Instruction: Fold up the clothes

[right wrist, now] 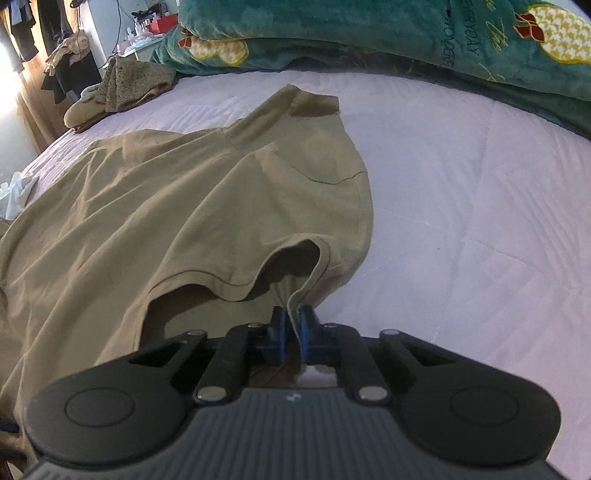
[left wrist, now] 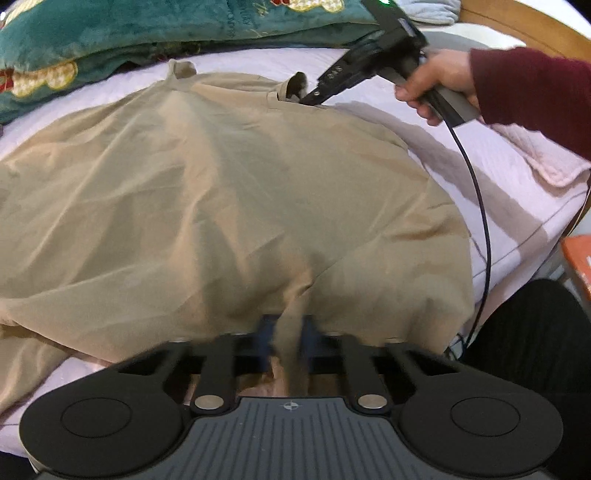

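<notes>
A tan T-shirt [left wrist: 221, 184] lies spread over the pale quilted bed [left wrist: 498, 166]. My left gripper [left wrist: 291, 332] is shut on a pinched fold at the shirt's near edge, and the cloth stands up between its blue pads. In the right wrist view, my right gripper [right wrist: 293, 325] is shut on the ribbed edge of the shirt [right wrist: 184, 203] at its neck opening. The left wrist view shows that right gripper [left wrist: 310, 98] at the shirt's far end by the collar, held by a hand [left wrist: 432, 81] in a dark red sleeve.
A green plush blanket [right wrist: 369, 33] with yellow patterns lies piled along the bed's far side. Folded brownish clothes [right wrist: 136, 83] sit at the far left corner, with a white cloth [right wrist: 18, 192] near the left edge. A black cable [left wrist: 476, 192] hangs from the right gripper.
</notes>
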Available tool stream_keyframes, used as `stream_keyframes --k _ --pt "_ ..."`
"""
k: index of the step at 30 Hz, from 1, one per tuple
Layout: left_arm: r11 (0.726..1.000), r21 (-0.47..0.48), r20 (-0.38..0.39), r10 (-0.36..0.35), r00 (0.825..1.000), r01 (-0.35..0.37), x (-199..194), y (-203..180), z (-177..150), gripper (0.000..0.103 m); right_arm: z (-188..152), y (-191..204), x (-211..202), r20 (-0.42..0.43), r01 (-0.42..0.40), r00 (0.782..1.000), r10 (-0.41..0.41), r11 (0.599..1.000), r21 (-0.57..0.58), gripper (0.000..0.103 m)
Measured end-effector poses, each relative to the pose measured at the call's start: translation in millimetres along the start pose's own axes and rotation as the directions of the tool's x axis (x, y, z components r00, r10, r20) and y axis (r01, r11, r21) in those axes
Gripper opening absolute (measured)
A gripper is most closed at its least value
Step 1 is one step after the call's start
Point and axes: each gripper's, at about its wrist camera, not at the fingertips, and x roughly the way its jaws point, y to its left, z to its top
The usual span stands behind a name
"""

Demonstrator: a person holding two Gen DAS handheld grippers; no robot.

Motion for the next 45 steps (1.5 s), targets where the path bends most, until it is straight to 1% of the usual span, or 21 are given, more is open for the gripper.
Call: stream_keyframes --k 4,8,14,16,17,19,21,23,24,26,30,33,34,35,36,38,39,41,42,43,45 --pt "1.0 0.011 0.001 0.009 1.0 -0.009 -1 0 1 0.006 -3 -15 -15 0.017 0.095 0.995 -0.095 0.995 -0.017 0.003" --pt "1.0 0.017 -0.006 0.01 1.0 -0.009 -3 0 2 0.005 -7 -39 -33 0.03 0.119 0.992 -0.12 0.992 0.029 0.003" --pt "1.0 0.009 -0.006 0.003 1.0 -0.003 -7 6 4 0.006 3 -52 -46 0.064 0.175 0.982 -0.177 0.984 0.035 0.001" --pt "1.0 0.001 -0.007 -0.001 1.0 0.001 -9 6 4 0.006 1 -60 -29 -0.048 0.179 0.983 -0.176 0.981 0.077 0.007" --pt "1.0 -0.001 -0.001 -0.007 1.0 0.007 -12 6 4 0.006 -3 -63 -24 -0.09 0.158 0.985 -0.148 0.98 0.119 0.01" --pt "1.0 -0.004 0.009 -0.017 1.0 0.017 -19 7 5 0.014 -9 -63 -36 -0.059 0.085 0.995 -0.074 0.975 0.203 0.017" --pt "1.0 -0.007 0.018 -0.027 0.999 0.027 -25 8 5 0.015 -16 -55 -61 0.008 0.059 0.998 -0.063 0.968 0.242 0.042" --pt "0.999 -0.012 0.029 -0.033 0.999 0.033 -33 10 3 0.016 -28 -41 -89 0.059 0.055 0.996 -0.073 0.962 0.267 0.057" --pt "0.999 -0.016 0.037 -0.036 0.999 0.037 -36 13 1 0.017 -35 -33 -103 0.083 0.053 0.993 -0.079 0.959 0.279 0.061" --pt "0.998 -0.028 0.051 -0.046 0.998 0.047 -42 19 -4 0.019 -56 -11 -123 0.101 0.057 0.991 -0.09 0.955 0.29 0.066" --pt "0.997 -0.042 0.077 -0.065 0.995 0.069 -51 30 -10 0.023 -109 30 -140 0.087 0.058 0.992 -0.088 0.952 0.3 0.083" --pt "0.996 -0.033 0.096 -0.073 0.993 0.077 -55 34 -13 0.024 -147 39 -130 0.048 0.067 0.995 -0.09 0.929 0.364 0.085" --pt "0.997 -0.027 0.099 -0.072 0.992 0.075 -55 34 -13 0.024 -157 40 -125 0.044 0.049 0.996 -0.074 0.91 0.411 0.085" --pt "0.997 -0.02 0.103 -0.071 0.992 0.074 -56 34 -13 0.025 -164 40 -118 0.048 0.02 0.998 -0.046 0.892 0.452 0.085" --pt "0.997 -0.018 0.107 -0.067 0.992 0.069 -57 34 -14 0.028 -165 45 -112 0.058 0.008 0.998 -0.039 0.887 0.461 0.087" --pt "0.998 -0.022 0.12 -0.051 0.991 0.054 -59 35 -14 0.034 -165 59 -103 0.076 -0.013 0.997 -0.023 0.896 0.444 0.094" --pt "0.999 -0.028 0.127 -0.042 0.991 0.046 -61 37 -14 0.036 -160 68 -97 0.077 -0.035 0.997 0.003 0.906 0.422 0.095" --pt "0.998 -0.049 0.143 -0.022 0.99 0.029 -65 42 -13 0.038 -150 87 -87 0.067 -0.083 0.996 0.062 0.925 0.371 0.091" --pt "0.998 -0.057 0.147 -0.01 0.989 0.018 -66 45 -13 0.04 -146 96 -82 0.056 -0.106 0.994 0.092 0.935 0.339 0.085" --pt "0.998 -0.065 0.15 0.003 0.989 0.007 -66 47 -13 0.042 -143 105 -78 0.044 -0.101 0.995 0.092 0.951 0.293 0.076" --pt "0.997 -0.081 0.154 0.028 0.988 -0.016 -67 53 -12 0.042 -137 118 -74 0.03 -0.079 0.997 0.075 0.971 0.227 0.004"
